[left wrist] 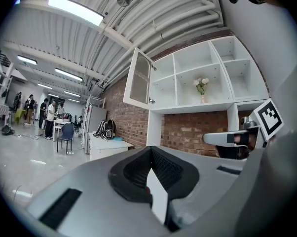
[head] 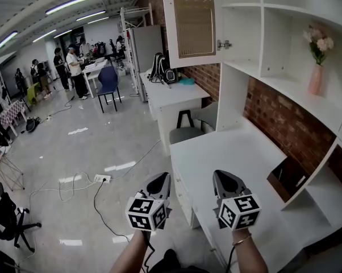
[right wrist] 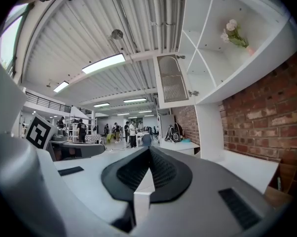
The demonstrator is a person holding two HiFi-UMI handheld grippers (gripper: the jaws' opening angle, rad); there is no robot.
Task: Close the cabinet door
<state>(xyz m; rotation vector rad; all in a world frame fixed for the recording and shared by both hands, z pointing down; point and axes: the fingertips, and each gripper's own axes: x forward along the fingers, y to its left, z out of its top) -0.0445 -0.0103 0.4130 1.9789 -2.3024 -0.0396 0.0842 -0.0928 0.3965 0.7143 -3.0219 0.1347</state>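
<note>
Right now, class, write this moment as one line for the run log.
cabinet door: open, swung out | left gripper: shut, empty | right gripper: shut, empty | contact with door: none

Grey left gripper (head: 163, 177), right gripper (head: 221, 176), black-white marker cubes (head: 147, 214)

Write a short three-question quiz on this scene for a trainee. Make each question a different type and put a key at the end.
1. True or false: the cabinet door stands open.
2. What stands on the shelf to the right of that door? A. a pink vase with flowers; B. a backpack; C. a kettle.
3. In a few words: what state are the left claw and the right claw in, and does either touch the door?

Key:
1. True.
2. A.
3. Both are shut and empty; neither touches the door.
</note>
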